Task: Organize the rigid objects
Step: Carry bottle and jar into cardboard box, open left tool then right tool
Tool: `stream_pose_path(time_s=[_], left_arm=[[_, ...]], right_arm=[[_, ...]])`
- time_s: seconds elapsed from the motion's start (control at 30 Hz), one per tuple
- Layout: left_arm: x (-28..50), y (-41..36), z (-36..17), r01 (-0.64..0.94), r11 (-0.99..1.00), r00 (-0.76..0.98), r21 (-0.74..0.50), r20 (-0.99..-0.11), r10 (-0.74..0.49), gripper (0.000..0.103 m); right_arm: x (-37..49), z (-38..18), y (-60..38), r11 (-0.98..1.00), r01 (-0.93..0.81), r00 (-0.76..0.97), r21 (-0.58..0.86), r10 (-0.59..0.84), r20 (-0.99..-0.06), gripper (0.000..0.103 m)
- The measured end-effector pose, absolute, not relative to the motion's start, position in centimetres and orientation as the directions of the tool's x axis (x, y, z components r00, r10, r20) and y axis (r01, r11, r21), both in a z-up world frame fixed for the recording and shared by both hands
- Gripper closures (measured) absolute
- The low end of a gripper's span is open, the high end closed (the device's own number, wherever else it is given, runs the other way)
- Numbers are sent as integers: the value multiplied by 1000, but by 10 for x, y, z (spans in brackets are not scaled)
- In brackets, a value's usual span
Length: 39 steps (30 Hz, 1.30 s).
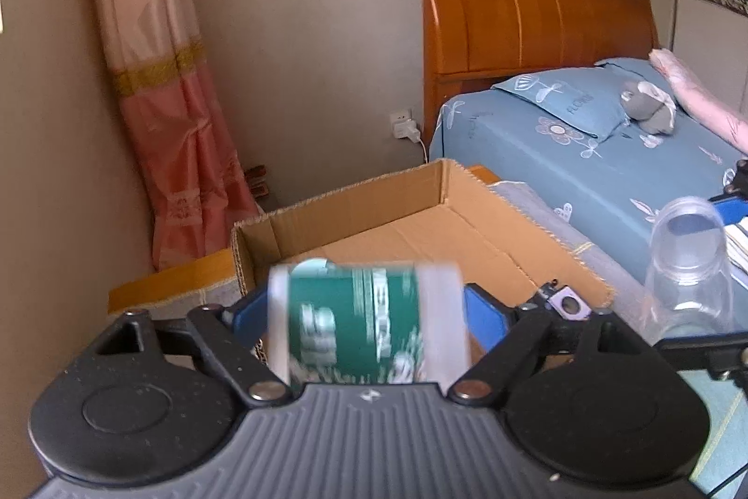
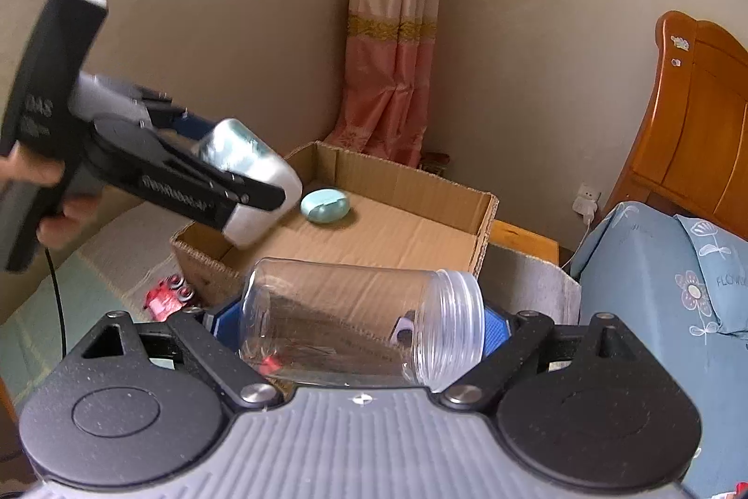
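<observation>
A green-labelled canister (image 1: pixel 364 323) with white ends lies crosswise in the left gripper (image 1: pixel 369 312), clamped between its blue pads and held over the near edge of the open cardboard box (image 1: pixel 355 199). The right gripper (image 2: pixel 362 328) grips a clear, lidless plastic jar (image 2: pixel 360 326) on its side, just short of the same box, where a pale teal case (image 2: pixel 326 206) already lies. Both loads seem mid-carry; next, each needs lowering onto the box floor before release, clear of the case.
</observation>
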<state>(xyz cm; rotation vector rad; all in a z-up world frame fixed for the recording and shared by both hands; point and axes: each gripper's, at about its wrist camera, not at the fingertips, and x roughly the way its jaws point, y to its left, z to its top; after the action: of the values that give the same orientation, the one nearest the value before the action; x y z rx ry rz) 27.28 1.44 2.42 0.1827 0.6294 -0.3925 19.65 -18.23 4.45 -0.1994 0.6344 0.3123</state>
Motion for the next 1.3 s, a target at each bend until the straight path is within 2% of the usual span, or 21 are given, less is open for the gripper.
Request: stream_pose_path(time_s=[0.17, 0.43, 1.0, 1.13, 1.3], left_arm=[[263, 20, 11, 420, 906, 723, 61, -626, -293, 5], [221, 32, 13, 358, 923, 774, 143, -598, -208, 3], [195, 79, 22, 259, 959, 799, 114, -583, -147, 1], [196, 83, 18, 247, 963, 794, 112, -593, -134, 1], [193, 87, 13, 242, 964, 787, 112, -603, -128, 1]], right_arm=[[207, 44, -181, 940, -333, 760, -71, 223, -611, 9], [236, 42, -176, 949, -314, 741, -37, 220, -635, 9], [354, 22, -159, 978, -203, 663, -49, 100, -742, 9], [374, 14, -161, 987, -146, 660, -71, 44, -750, 0], [364, 16, -162, 984, -154, 663, -93, 33, -748, 0]])
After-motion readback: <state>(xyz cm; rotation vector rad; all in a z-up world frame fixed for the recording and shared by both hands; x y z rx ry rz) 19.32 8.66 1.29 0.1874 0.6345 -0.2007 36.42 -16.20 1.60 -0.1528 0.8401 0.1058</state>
